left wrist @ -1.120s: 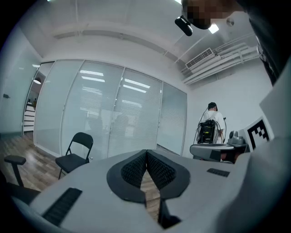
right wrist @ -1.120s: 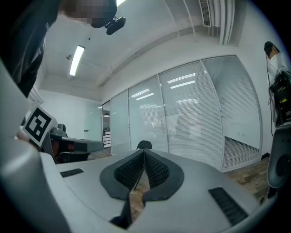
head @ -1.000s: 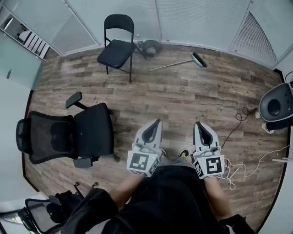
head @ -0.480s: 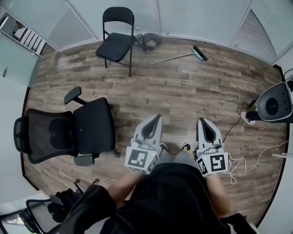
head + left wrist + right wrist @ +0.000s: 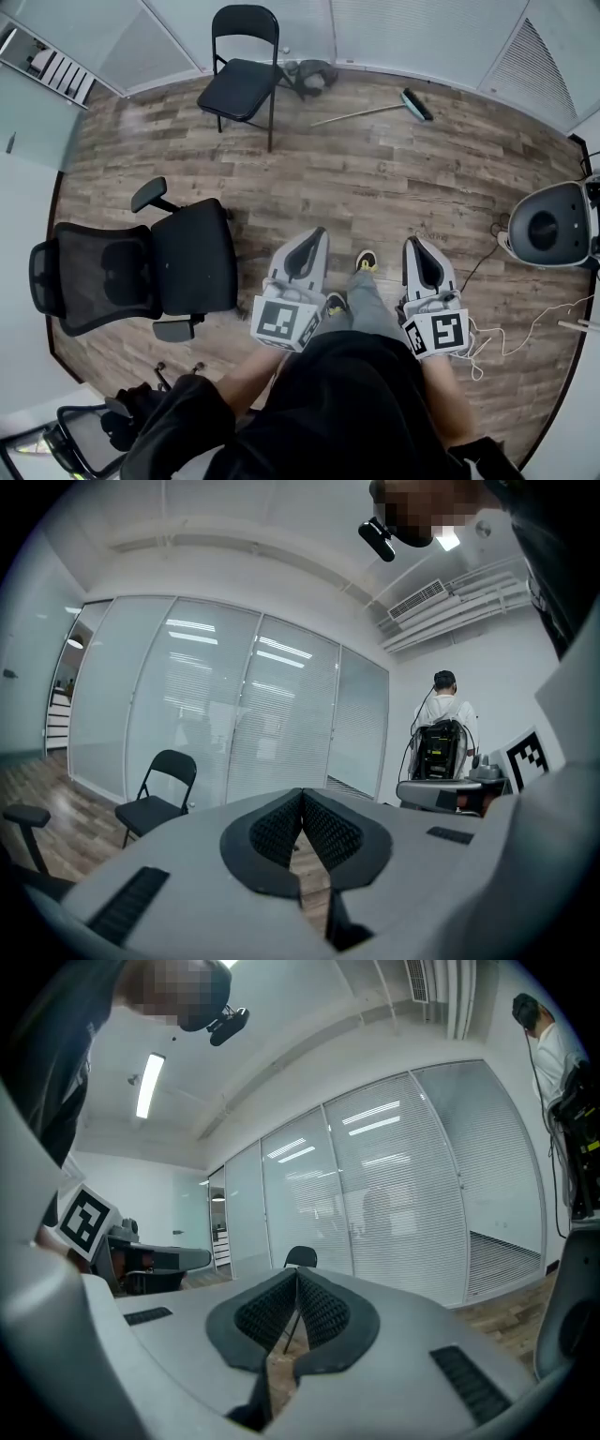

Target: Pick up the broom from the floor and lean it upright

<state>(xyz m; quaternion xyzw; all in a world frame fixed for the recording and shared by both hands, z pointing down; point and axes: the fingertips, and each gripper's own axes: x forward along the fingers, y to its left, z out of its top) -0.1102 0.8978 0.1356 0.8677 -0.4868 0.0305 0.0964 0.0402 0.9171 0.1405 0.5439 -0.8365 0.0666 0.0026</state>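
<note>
Your left gripper (image 5: 317,234) and right gripper (image 5: 413,244) have jaws clenched empty, well apart from the long-handled dark-headed broom (image 5: 370,112) lying on the brown wood-plank floor (image 5: 394,197).

Black folding chair (image 5: 242,80) stands ahead of me by the glass wall (image 5: 412,37), with a grey heap (image 5: 307,75) on the floor just beside it. Office chair (image 5: 150,272) on my left, white round-topped machine (image 5: 548,225) on my right. White cables (image 5: 511,342) trail over the wood floor (image 5: 375,187).
</note>
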